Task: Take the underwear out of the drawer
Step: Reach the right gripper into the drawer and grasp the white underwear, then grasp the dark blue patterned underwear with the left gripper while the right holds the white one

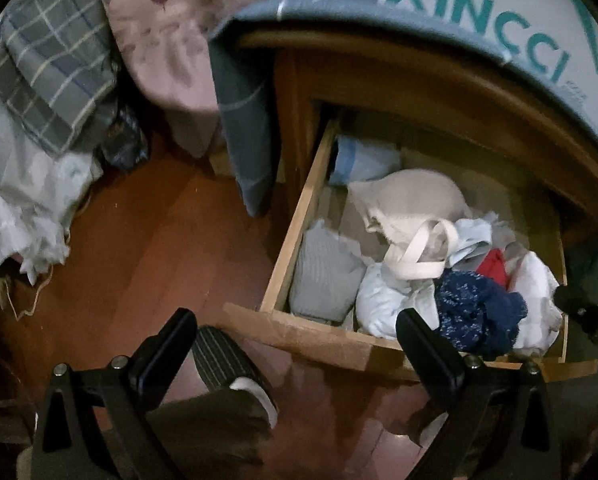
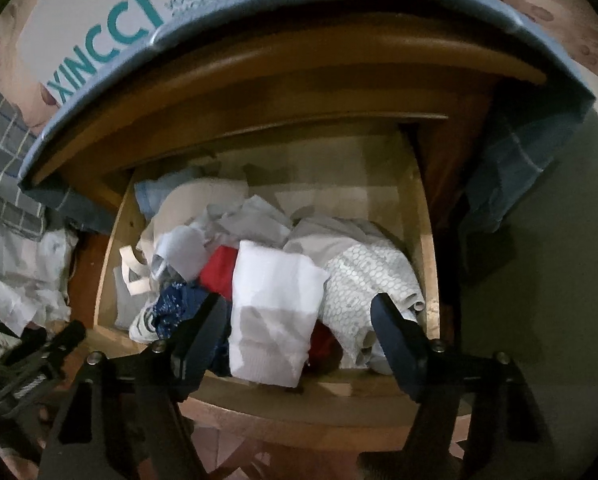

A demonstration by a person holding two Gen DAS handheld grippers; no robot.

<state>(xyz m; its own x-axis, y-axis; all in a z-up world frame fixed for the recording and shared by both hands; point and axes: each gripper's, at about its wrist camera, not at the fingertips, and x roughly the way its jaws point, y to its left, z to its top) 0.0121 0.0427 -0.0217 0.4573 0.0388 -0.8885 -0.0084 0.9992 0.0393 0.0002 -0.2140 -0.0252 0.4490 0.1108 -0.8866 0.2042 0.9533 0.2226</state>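
A wooden drawer (image 1: 295,332) stands pulled out of a nightstand and is full of crumpled underwear and small clothes. In the right wrist view the drawer (image 2: 429,256) holds a white folded piece (image 2: 275,312), a grey dotted piece (image 2: 363,280), a red piece (image 2: 219,270) and a navy speckled piece (image 2: 175,308). The navy piece (image 1: 475,316) and a beige bra (image 1: 411,208) show in the left wrist view. My right gripper (image 2: 299,328) is open just above the white piece at the drawer's front. My left gripper (image 1: 295,340) is open, held over the drawer's front left corner and the floor.
A blue cloth (image 2: 531,152) and a white XINCCI box (image 2: 111,20) lie on the nightstand top. Bedding (image 1: 47,80) hangs at the left. A slippered foot (image 1: 235,364) stands on the reddish floor (image 1: 147,240). The left gripper's tip shows at the lower left of the right wrist view (image 2: 55,344).
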